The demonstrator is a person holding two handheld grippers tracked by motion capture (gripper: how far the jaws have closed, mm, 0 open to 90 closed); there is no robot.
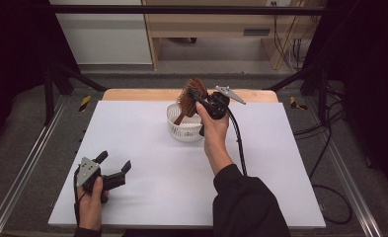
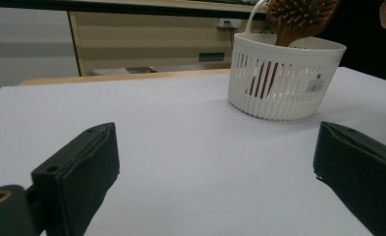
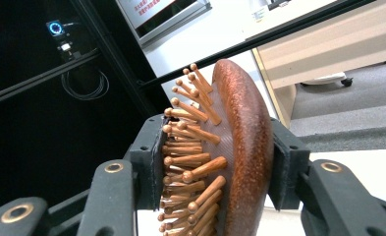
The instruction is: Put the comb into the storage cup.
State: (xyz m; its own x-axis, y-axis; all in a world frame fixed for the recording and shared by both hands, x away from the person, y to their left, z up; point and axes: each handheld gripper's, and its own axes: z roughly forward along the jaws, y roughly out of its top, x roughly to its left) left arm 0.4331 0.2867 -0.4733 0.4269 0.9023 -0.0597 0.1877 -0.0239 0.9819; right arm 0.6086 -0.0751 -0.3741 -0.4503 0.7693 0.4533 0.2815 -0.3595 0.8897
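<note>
My right hand-held gripper clamps the hairbrush by its head, handle down in the basket at the desk's far middle, while my left hand-held gripper waits wide open near left.

In my right gripper view, the wooden hairbrush is running off the bottom edge, so its handle is staying out of sight there, and my jaws are covering part of its head on both sides. In my left gripper view, the top edge is cutting off the brush head, and the white basket wall is hiding most of the handle behind its slats. The label on that basket is too small to read.
</note>
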